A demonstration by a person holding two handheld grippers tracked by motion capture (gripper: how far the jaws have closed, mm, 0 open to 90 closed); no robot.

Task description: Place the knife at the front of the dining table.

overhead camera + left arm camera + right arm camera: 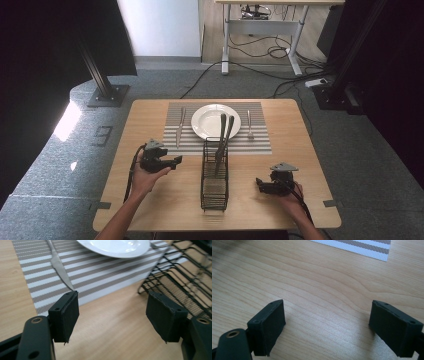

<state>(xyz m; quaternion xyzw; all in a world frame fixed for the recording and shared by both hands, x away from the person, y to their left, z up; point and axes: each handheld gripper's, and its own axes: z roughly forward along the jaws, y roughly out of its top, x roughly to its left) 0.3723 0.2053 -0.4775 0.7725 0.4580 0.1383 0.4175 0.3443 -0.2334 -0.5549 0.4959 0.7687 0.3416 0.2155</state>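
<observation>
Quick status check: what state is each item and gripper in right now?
Left gripper: open, empty.
Right gripper: open, empty.
Plate: empty, on placemat.
Knife: flat, left of plate.
Fork: flat, right of plate.
Basket: upright, holding two utensils.

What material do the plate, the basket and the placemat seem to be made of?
Plate: likely glazed ceramic; white, with glossy highlights. Basket: black wire mesh, probably coated metal. Placemat: woven fabric or vinyl; the striped weave texture shows, matte.
</observation>
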